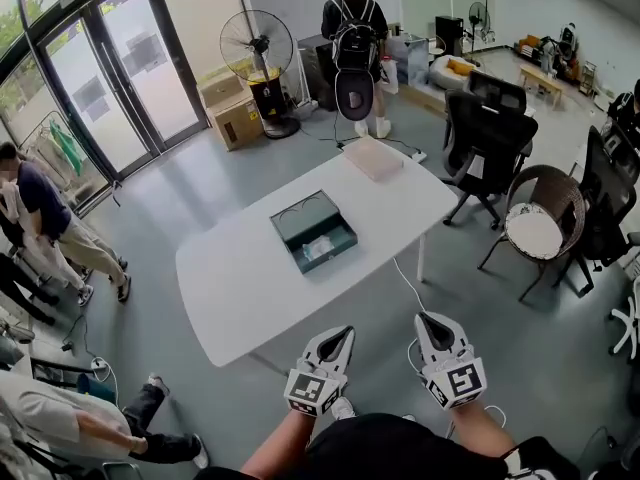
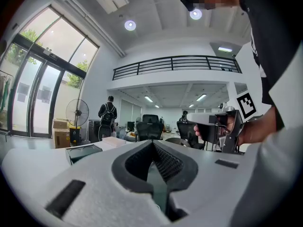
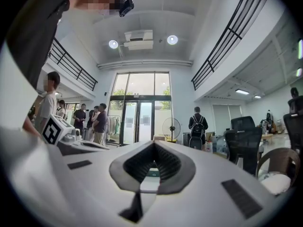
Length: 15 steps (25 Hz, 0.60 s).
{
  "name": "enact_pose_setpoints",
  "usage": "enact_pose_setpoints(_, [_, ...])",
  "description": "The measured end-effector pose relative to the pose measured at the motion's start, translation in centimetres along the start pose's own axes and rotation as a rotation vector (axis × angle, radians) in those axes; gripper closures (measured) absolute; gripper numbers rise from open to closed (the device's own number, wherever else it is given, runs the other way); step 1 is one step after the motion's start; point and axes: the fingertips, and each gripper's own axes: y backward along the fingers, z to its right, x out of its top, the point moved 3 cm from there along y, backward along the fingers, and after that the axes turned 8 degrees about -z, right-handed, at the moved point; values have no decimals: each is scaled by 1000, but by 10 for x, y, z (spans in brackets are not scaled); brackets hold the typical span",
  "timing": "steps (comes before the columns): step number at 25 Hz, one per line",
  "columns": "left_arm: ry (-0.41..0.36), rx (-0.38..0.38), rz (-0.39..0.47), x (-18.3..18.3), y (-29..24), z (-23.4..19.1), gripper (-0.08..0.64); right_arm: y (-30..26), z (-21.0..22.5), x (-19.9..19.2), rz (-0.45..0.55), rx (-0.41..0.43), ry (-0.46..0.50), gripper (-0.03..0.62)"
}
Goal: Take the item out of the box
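An open dark green box (image 1: 313, 231) lies in the middle of the white table (image 1: 240, 288), and a pale item (image 1: 319, 248) rests inside it. Both grippers hang near my body, short of the table's near edge and well away from the box. My left gripper (image 1: 346, 332) has its jaws together with nothing between them. My right gripper (image 1: 424, 318) is shut and empty too. The left gripper view shows its closed tips (image 2: 152, 143), with the box (image 2: 84, 152) low at the left. In the right gripper view the tips (image 3: 154, 144) also meet.
A flat pinkish box (image 1: 373, 158) lies at the table's far end. Black office chairs (image 1: 490, 133) and a wicker chair (image 1: 540, 226) stand to the right. A person with a backpack (image 1: 355, 38), a fan (image 1: 258, 50) and cardboard boxes (image 1: 235, 118) are beyond; people (image 1: 45, 223) are at the left.
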Motion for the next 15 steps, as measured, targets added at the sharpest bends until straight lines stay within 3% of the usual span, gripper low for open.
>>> enact_pose_setpoints(15, [-22, 0, 23, 0, 20, -113, 548, -106, -59, 3, -9, 28, -1, 586])
